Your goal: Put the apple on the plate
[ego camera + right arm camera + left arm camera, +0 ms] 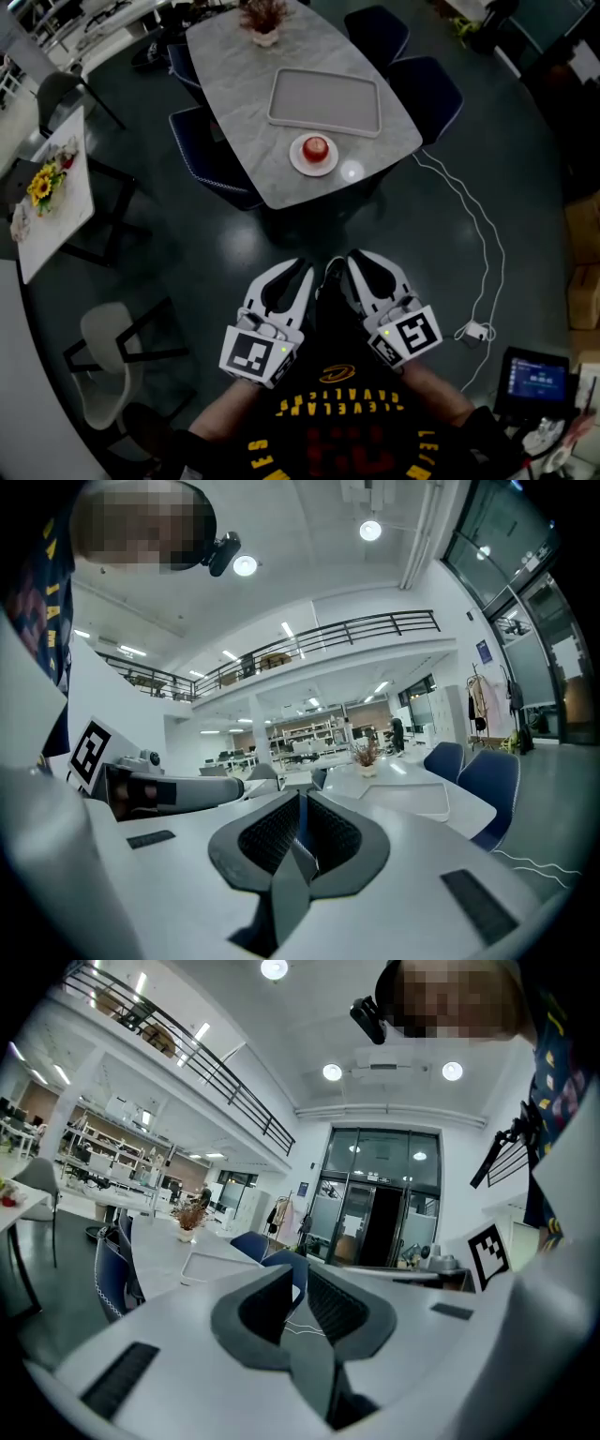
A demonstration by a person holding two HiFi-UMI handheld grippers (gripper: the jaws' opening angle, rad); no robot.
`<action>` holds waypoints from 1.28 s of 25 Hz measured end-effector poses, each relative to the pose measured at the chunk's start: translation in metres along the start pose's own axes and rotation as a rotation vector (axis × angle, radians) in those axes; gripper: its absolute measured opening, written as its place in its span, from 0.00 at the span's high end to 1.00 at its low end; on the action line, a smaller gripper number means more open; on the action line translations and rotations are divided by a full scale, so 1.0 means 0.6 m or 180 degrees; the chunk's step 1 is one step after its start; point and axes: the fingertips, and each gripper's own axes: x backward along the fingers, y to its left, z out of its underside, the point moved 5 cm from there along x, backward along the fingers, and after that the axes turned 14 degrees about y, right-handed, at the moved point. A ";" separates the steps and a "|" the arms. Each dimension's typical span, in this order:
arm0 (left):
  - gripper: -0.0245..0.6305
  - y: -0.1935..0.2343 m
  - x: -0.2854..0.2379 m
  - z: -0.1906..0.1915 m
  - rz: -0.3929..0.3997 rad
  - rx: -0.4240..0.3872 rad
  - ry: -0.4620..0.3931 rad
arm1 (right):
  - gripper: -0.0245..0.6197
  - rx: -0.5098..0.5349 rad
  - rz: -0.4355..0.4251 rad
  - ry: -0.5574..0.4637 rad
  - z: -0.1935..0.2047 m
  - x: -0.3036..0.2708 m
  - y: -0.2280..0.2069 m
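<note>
A red apple (pixel 317 146) rests on a small white plate (pixel 302 165) near the front edge of the grey marble table (pixel 239 94), far ahead of me. Both grippers hang close to my chest, well short of the table. My left gripper (pixel 305 269) (pixel 300 1283) is empty, its jaws shut but for a thin slit. My right gripper (pixel 349 262) (pixel 302 808) is shut with nothing in it. Neither gripper view shows the apple or the plate.
A pale rectangular tray (pixel 324 101) lies behind the plate, and a potted plant (pixel 263 19) stands at the table's far end. Dark blue chairs (pixel 427 89) ring the table. A white cable (pixel 478 244) trails over the floor at right. A side table (pixel 66 202) with flowers stands at left.
</note>
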 end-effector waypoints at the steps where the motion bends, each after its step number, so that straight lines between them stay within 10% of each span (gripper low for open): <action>1: 0.88 0.007 -0.006 -0.004 -0.0017 -0.0006 0.0016 | 0.94 -0.0020 -0.0007 0.0003 -0.002 -0.009 -0.008; 18: 0.88 0.126 -0.219 -0.082 -0.0321 0.0067 0.0274 | 0.89 -0.0286 -0.0148 0.0136 -0.041 -0.157 -0.238; 32: 0.88 0.268 -0.346 -0.028 -0.0845 0.0515 0.0865 | 0.85 -0.0812 -0.0255 0.0889 0.049 -0.300 -0.413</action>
